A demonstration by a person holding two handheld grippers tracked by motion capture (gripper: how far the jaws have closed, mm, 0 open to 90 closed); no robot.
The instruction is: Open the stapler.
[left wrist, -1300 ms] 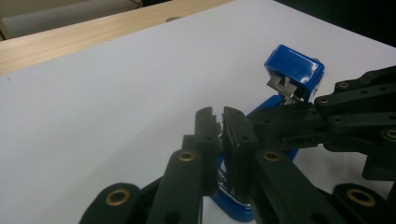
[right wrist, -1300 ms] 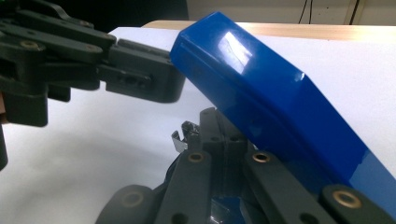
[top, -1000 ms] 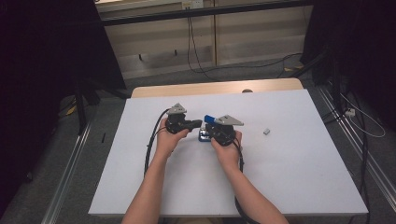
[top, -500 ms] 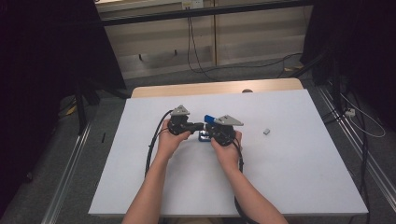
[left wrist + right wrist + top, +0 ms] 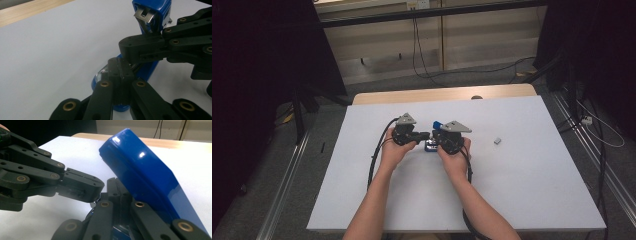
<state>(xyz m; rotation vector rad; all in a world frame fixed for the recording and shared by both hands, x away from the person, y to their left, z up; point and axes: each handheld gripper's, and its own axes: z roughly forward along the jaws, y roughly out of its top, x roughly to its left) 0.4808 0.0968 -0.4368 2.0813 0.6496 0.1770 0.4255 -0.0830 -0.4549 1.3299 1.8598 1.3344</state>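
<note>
A blue stapler [image 5: 436, 124] stands in the middle of the white table [image 5: 537, 175] with its top arm [image 5: 142, 172] swung up and its metal staple channel [image 5: 145, 15] showing. Its base [image 5: 98, 77] lies under my jaw tips. My left gripper [image 5: 426, 135] comes in from the left and my right gripper [image 5: 435, 137] from the right, tips almost meeting at the stapler's hinge end. In the left gripper view my left gripper [image 5: 120, 67] has its jaws together, and my right gripper [image 5: 130, 48] crosses just above it. In the right gripper view my right gripper [image 5: 115, 187] is shut too, beside the left gripper [image 5: 96, 188]. Whether either pinches a thin part is hidden.
A small grey piece [image 5: 497, 141] lies on the table to the right of the hands. A wooden strip [image 5: 442, 94] runs along the far edge. Black cables [image 5: 377, 155] trail from the left gripper toward the front.
</note>
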